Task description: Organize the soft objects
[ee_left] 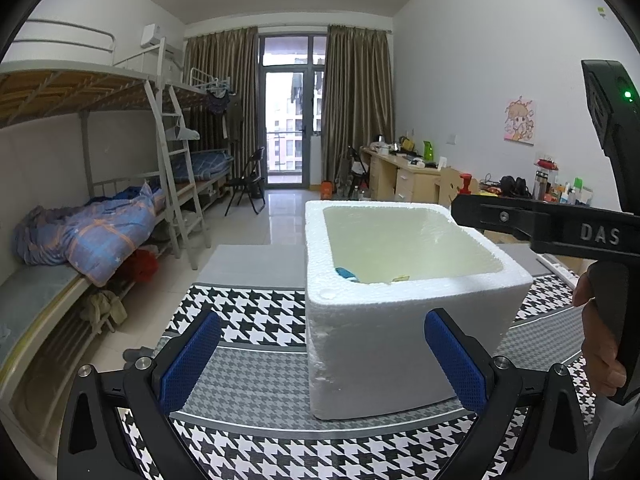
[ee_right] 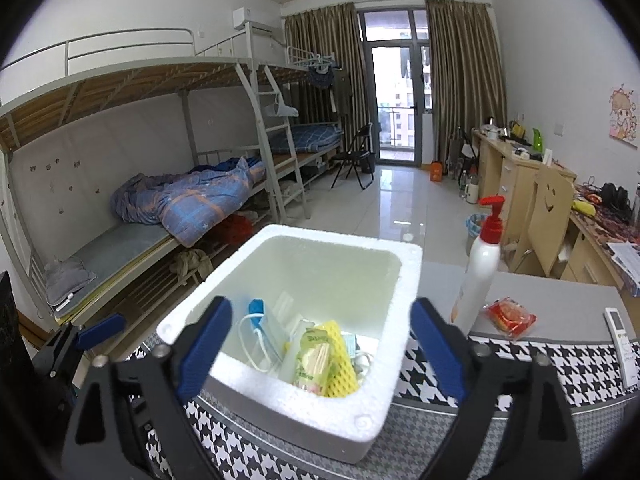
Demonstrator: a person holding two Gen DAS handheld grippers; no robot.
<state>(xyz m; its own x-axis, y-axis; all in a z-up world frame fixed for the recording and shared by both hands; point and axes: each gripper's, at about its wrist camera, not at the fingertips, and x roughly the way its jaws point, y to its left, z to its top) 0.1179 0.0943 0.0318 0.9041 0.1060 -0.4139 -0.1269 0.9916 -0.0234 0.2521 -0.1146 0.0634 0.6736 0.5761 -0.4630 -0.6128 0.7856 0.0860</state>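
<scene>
The right gripper [ee_right: 320, 340] fills the bottom of its own view, its blue pads [ee_right: 204, 346] spread wide with nothing between them, poised above the near rim of a white foam box [ee_right: 360, 412]. Inside the box lies a heap of soft things: a yellow mesh pouch [ee_right: 334, 360] holding a pale packet, a clear bag [ee_right: 276, 328] with a blue clip and white cord to its left, and other small items half buried beneath (too jumbled to name). The box stands on a houndstooth cloth [ee_right: 520, 368] spread over a grey table [ee_right: 560, 304]. To the right of the box, on the bare grey part, a white pump bottle [ee_right: 480, 264] with a red top stands upright, a red snack packet [ee_right: 510, 317] lies just beside its base, and a white remote [ee_right: 622, 340] lies near the table's right edge, partly on the cloth. The left gripper [ee_left: 320, 364] shows in its own view with its pads [ee_left: 192, 360] likewise wide apart and empty, hovering low over the cloth [ee_left: 260, 312] on the near left side of the box [ee_left: 400, 340], whose corner sits between the fingers' line of sight without touching them. From that side only a blue scrap [ee_left: 347, 273] and a bit of yellow peek over the rim. At the right edge of that view a hand [ee_left: 600, 340] grips the black handle of the other gripper. Behind stand a bunk bed [ee_right: 160, 200] and a desk [ee_right: 516, 164].
</scene>
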